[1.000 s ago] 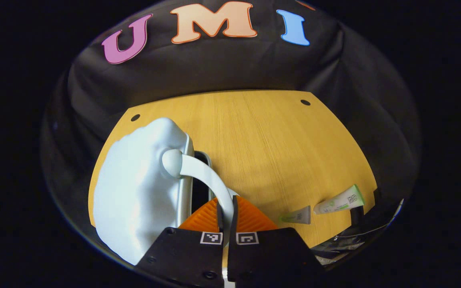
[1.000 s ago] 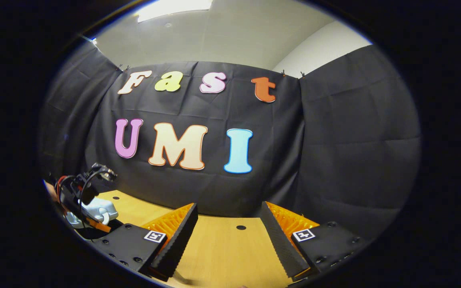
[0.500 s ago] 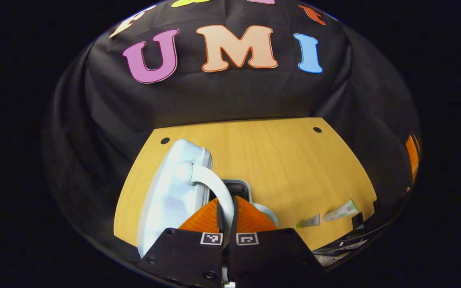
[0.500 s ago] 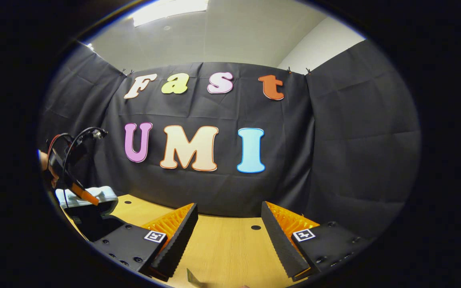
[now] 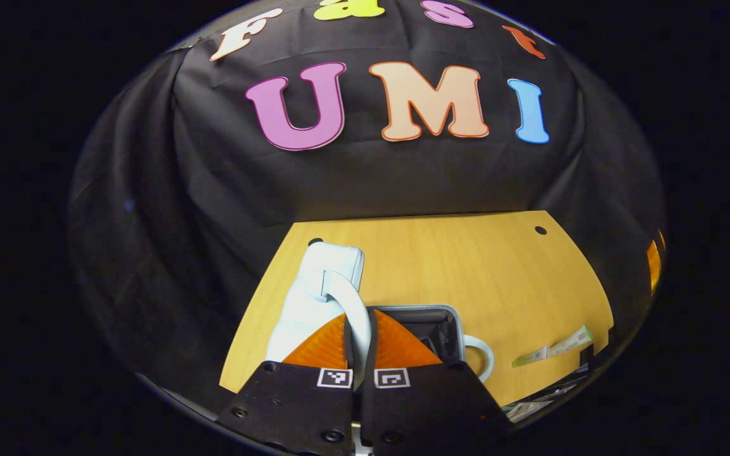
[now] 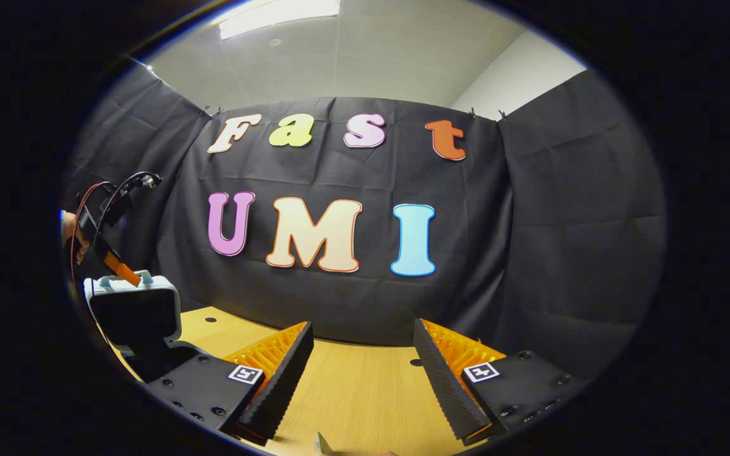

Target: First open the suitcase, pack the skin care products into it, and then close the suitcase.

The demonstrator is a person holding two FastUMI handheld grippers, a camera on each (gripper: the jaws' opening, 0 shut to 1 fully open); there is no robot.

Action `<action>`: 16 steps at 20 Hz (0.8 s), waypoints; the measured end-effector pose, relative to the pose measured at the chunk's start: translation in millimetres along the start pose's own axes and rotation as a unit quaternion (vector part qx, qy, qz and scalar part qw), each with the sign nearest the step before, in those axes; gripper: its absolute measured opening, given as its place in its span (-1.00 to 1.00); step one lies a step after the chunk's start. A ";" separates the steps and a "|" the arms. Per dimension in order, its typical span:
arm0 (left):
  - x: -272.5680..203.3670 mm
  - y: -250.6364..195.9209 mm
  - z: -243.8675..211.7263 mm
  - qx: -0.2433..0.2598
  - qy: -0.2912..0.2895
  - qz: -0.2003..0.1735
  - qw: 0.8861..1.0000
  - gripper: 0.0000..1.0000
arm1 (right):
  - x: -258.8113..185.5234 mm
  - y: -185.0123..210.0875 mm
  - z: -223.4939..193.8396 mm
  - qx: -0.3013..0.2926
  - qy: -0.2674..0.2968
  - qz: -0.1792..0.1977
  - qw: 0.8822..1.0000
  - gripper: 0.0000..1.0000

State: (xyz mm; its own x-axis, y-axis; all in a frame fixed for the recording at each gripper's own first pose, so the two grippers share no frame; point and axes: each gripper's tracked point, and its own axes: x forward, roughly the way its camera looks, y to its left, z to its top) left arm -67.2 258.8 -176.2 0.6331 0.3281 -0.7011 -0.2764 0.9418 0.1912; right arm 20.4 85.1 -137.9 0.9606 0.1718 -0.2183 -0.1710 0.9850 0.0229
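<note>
Left gripper view: left tool (image 5: 360, 329) pinches the lid handle (image 5: 353, 304), hiding the suitcase (image 5: 447, 329) interior.

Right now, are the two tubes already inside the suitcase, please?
No, both tubes lie on the table, apart from the open suitcase.

Suitcase (image 5: 314, 297) on table (image 5: 441, 266) at its left, lid (image 6: 132, 310) raised, tubes (image 5: 552, 348) lying to its right

A light wooden table (image 5: 466, 266) is seen carrying a pale blue suitcase (image 5: 314, 297) opened near its left edge, while two small skin care tubes (image 5: 552, 350) are laid flat on the bare wood close to its right front corner.
</note>
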 end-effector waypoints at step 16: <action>44.5 189.0 -23.3 -0.039 0.003 0.061 0.997 -1.00 | 15.8 95.1 -6.8 -0.008 0.004 -0.034 0.999 0.96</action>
State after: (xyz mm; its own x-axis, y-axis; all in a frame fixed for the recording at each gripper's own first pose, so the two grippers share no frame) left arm -108.1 449.8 -187.2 0.5880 0.4386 -0.6796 -0.4055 0.8869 0.2215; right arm 17.8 181.4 -145.8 0.9684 0.1036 -0.2270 -0.1082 0.9941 -0.0081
